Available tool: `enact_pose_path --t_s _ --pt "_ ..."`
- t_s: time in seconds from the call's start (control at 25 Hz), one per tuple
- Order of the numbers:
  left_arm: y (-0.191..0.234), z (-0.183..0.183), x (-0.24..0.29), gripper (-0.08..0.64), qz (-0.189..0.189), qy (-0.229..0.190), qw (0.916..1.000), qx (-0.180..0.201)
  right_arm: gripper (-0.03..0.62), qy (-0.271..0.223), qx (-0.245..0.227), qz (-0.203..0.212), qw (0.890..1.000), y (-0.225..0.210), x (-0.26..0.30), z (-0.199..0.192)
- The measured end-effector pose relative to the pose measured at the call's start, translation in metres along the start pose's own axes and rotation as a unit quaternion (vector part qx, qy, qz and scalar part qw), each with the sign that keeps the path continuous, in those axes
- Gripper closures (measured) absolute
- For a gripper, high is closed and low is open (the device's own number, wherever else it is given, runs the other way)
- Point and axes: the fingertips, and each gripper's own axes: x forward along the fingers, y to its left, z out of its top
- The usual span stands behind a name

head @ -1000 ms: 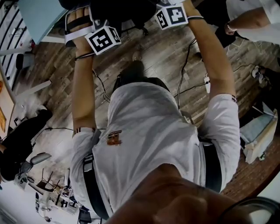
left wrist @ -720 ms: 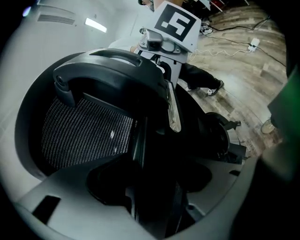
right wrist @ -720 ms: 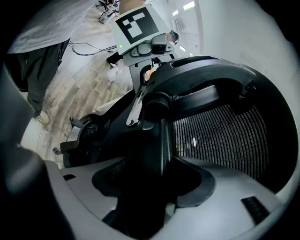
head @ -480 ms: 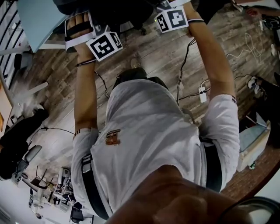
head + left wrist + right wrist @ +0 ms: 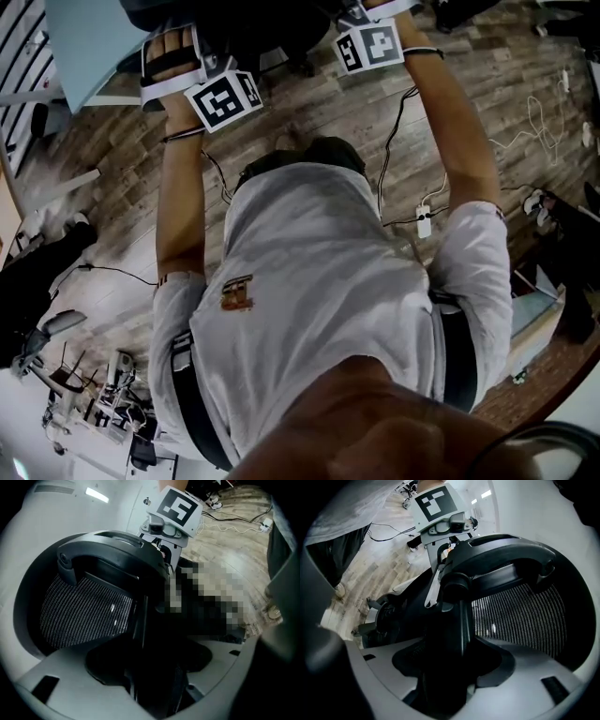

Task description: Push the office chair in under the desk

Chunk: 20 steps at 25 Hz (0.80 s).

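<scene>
Head view: both arms are reaching out to the office chair (image 5: 253, 23) at the top edge, with the left tool (image 5: 221, 94) and right tool (image 5: 370, 42) both sitting on its back. The pale desk (image 5: 80, 42) is showing just beside the chair's left side. How far under it's gotten, I can't tell from here. Compared with a second ago, the wood floor (image 5: 525, 112) is sliding back under the person. The white power strip (image 5: 423, 225) behind the chair is drifting closer to their body. So I'm guessing they're walking forward and the chair is rolling along, meaning the push is underway but not finished.

Left gripper view: the left tool's jaws are clamping a dark upright bar (image 5: 154, 667) of the chair's back frame. The mesh panel (image 5: 84, 616) is sitting right beside it, and the other tool is gripping further along the same frame.

Right gripper view: it's mirroring that, with the jaws squeezing a dark upright piece under the chair's curved top rail (image 5: 501, 557). Both grips are looking solid enough to keep steering.
</scene>
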Motion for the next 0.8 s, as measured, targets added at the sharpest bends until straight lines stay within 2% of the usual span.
enact_pose_path --t_s 0.44,0.8 --pt "0.011 0.011 0.036 0.245 0.006 0.019 0.9997 -0.014 0.33 -0.029 -0.002 0.0 1.0 -0.012 0.021 -0.031" --pt "0.02 0.008 0.068 0.245 0.009 0.023 0.9995 -0.019 0.33 -0.019 -0.003 0.006 1.0 -0.02 0.052 -0.052"
